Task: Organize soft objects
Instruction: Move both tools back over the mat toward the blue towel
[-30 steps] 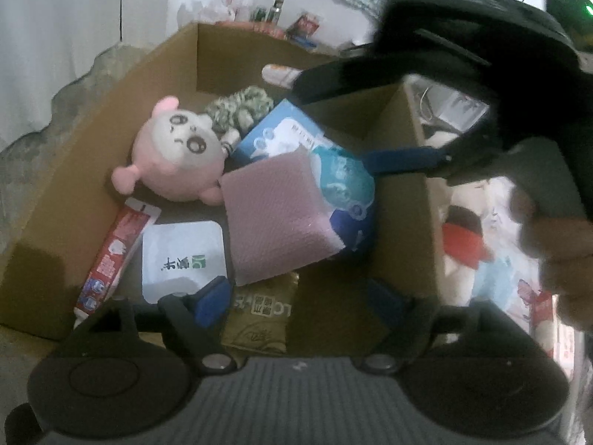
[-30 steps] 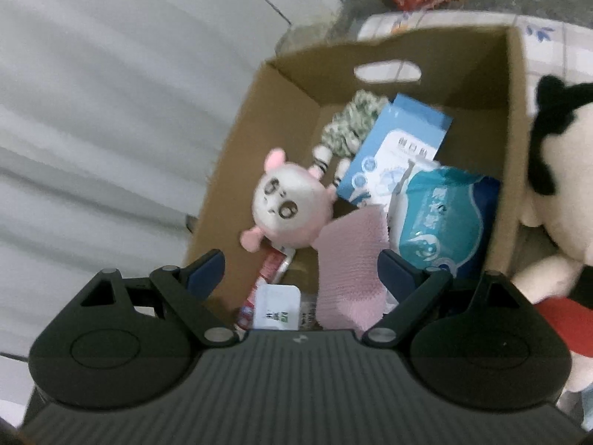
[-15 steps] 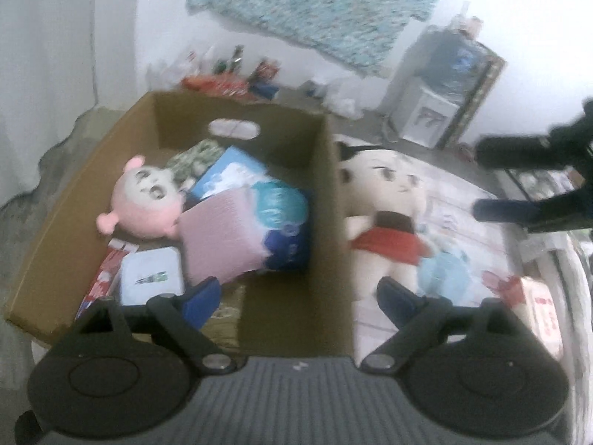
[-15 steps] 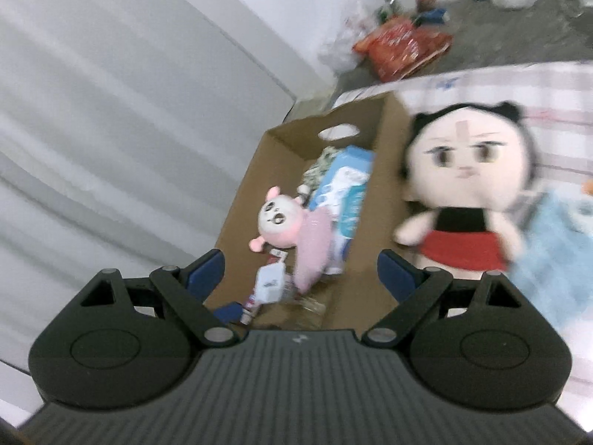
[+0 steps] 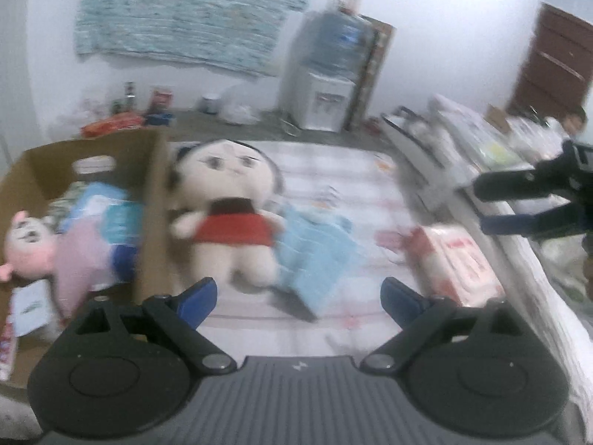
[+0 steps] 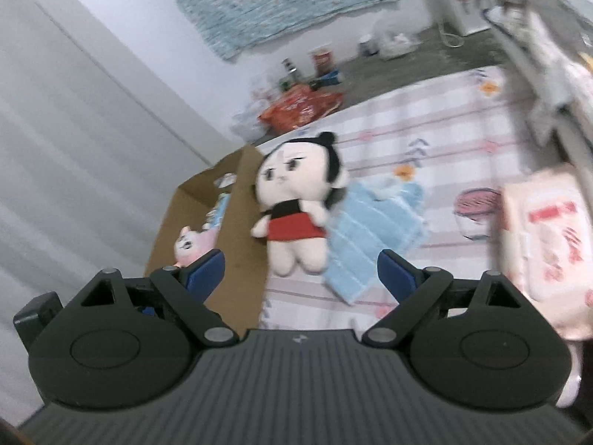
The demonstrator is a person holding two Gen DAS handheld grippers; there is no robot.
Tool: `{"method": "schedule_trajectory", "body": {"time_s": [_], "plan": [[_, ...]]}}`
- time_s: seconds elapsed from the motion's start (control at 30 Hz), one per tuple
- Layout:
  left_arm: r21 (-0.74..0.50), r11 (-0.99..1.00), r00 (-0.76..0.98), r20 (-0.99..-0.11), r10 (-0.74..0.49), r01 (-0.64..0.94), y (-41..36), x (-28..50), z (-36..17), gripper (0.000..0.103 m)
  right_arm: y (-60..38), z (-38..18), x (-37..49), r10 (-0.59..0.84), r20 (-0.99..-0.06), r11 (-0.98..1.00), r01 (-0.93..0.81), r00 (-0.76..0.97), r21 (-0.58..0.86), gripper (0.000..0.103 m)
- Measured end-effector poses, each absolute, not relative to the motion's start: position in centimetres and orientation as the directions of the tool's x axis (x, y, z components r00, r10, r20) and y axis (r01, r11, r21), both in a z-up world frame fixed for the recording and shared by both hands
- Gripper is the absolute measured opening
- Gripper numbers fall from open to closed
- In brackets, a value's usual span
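A black-haired doll in a red dress [image 5: 226, 218] [image 6: 296, 215] lies face up on the mat, beside the cardboard box [image 5: 148, 193] [image 6: 237, 267]. A light blue towel [image 5: 315, 248] [image 6: 374, 230] lies against the doll's right side. Inside the box are a pink plush [image 5: 26, 244] [image 6: 189, 244], a pink cloth [image 5: 79, 263] and blue packs [image 5: 118, 218]. My left gripper [image 5: 298, 293] hovers over the mat near the doll's feet; its jaws are opening with nothing between them. My right gripper [image 6: 300, 263] is open, empty, above the doll and towel.
A pink-and-white tissue pack [image 5: 456, 259] [image 6: 545, 244] lies on the checked mat [image 5: 352, 185] at the right. A bed edge [image 5: 526, 259] borders the mat. A water dispenser [image 5: 326, 85] and orange snack bags [image 6: 300, 107] stand by the far wall.
Both grippers have swung right, from over the box to over the mat. The doll and towel now fill the middle of both views. The left jaws stand wider.
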State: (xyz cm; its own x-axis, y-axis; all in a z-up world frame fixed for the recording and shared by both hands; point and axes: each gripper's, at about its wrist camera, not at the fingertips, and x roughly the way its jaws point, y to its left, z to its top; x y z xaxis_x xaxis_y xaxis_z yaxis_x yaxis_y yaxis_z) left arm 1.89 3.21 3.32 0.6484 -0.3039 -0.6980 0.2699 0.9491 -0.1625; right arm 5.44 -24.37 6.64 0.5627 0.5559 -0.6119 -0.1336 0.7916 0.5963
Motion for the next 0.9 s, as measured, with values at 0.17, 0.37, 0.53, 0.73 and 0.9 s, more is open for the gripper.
{"method": "schedule_trajectory", "body": {"time_s": [0.17, 0.37, 0.53, 0.73, 0.9], "plan": [[-0.122, 0.949, 0.644, -0.709, -0.289, 0.292, 0.1, 2.9, 1.0, 0.095, -25.3, 4.1, 4.9, 0.518, -0.627, 0.809, -0.096, 0.582, 0.579, 0.08], [-0.055, 0.958, 0.667, -0.707, -0.236, 0.28, -2.5, 5.4, -1.6, 0.085, -23.5, 1.9, 8.3, 0.454, -0.669, 0.877, -0.164, 0.588, 0.452, 0.057], [-0.009, 0.956, 0.661, -0.721, -0.21, 0.293, -4.0, 7.7, -3.6, 0.061, -20.9, -0.9, 13.3, 0.408, -0.704, 0.912, -0.233, 0.581, 0.337, 0.041], [0.012, 0.949, 0.616, -0.763, -0.196, 0.316, -4.4, 9.5, -6.0, 0.043, -17.3, -4.3, 18.4, 0.388, -0.733, 0.91, -0.36, 0.558, 0.207, 0.037], [-0.001, 0.948, 0.58, -0.79, -0.196, 0.319, -4.1, 10.3, -7.3, 0.039, -14.8, -6.7, 21.5, 0.378, -0.759, 0.885, -0.447, 0.529, 0.13, 0.037]]}}
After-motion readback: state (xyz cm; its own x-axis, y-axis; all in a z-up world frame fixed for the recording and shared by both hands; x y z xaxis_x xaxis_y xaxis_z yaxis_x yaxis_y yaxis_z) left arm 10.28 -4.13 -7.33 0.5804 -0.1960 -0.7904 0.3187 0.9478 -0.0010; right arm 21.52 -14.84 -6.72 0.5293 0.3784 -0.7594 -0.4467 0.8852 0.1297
